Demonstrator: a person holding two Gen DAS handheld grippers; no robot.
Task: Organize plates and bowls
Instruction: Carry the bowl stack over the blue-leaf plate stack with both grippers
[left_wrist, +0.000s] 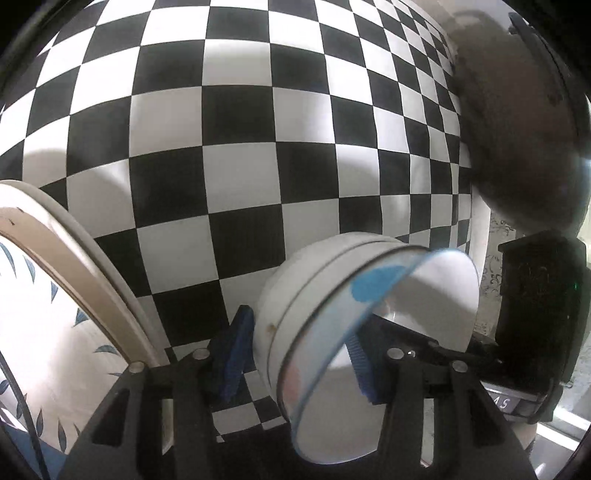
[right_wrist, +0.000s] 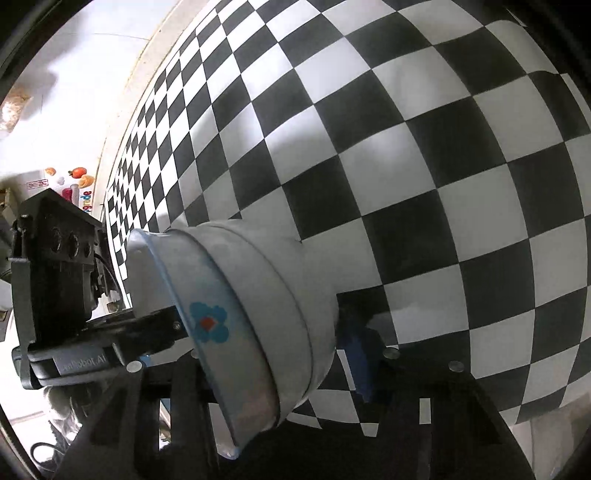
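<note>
My left gripper (left_wrist: 295, 354) is shut on the rim of a white bowl (left_wrist: 314, 295) with a blue flower inside, held tilted above the checkered cloth. My right gripper (right_wrist: 295, 354) is shut on the rim of another white bowl (right_wrist: 266, 288) with a blue and red flower, also tilted above the cloth. A white plate with blue leaves (left_wrist: 48, 332) and a tan rim stands at the left in the left wrist view, with a second plate rim (left_wrist: 74, 225) behind it. Each view shows the other gripper's black body at its edge.
A black and white checkered cloth (left_wrist: 240, 147) covers the table. A dark brown round object (left_wrist: 517, 122) fills the upper right of the left wrist view. The other gripper's black body (right_wrist: 51, 266) is at the left, with colourful stickers (right_wrist: 77, 173) on a white wall.
</note>
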